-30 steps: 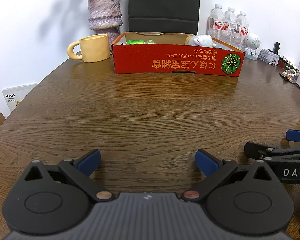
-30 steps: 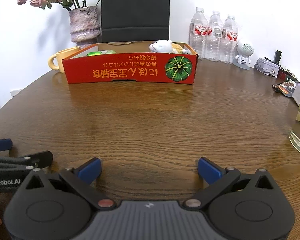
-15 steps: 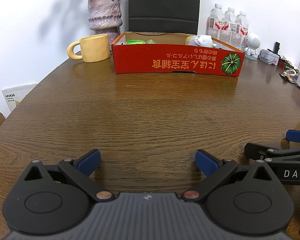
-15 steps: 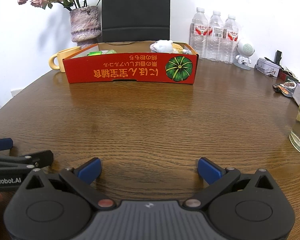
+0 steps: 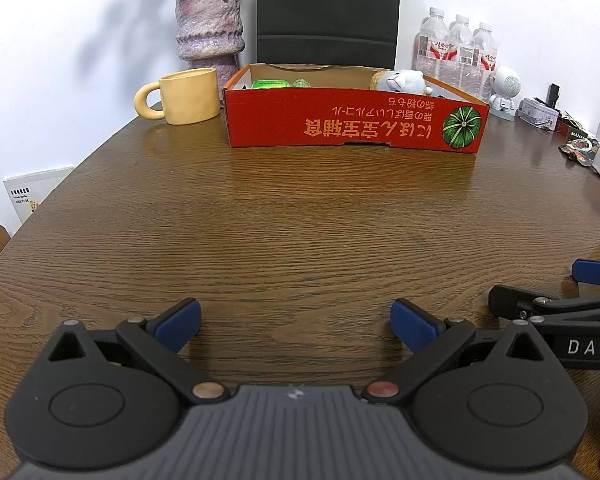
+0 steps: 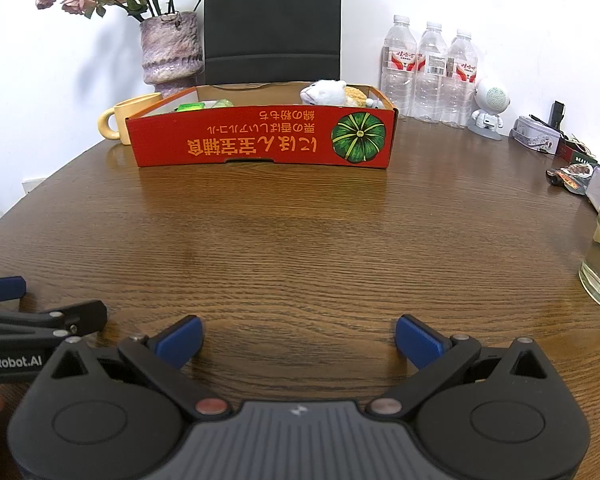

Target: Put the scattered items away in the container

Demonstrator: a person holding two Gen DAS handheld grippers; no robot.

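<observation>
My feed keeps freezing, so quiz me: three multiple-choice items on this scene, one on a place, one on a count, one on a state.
1. Where is the yellow mug?
A. inside the red box
B. left of the red box
C. beside the water bottles

2. How many water bottles stand together?
A. two
B. three
C. five

3. What state is the left claw in?
A. open, empty
B. shut on the plush toy
C. shut on the mug

Answers: 1 B, the mug stands on the table off the box's left end. 2 B, three caps show. 3 A, its blue pads are spread over bare table.
</observation>
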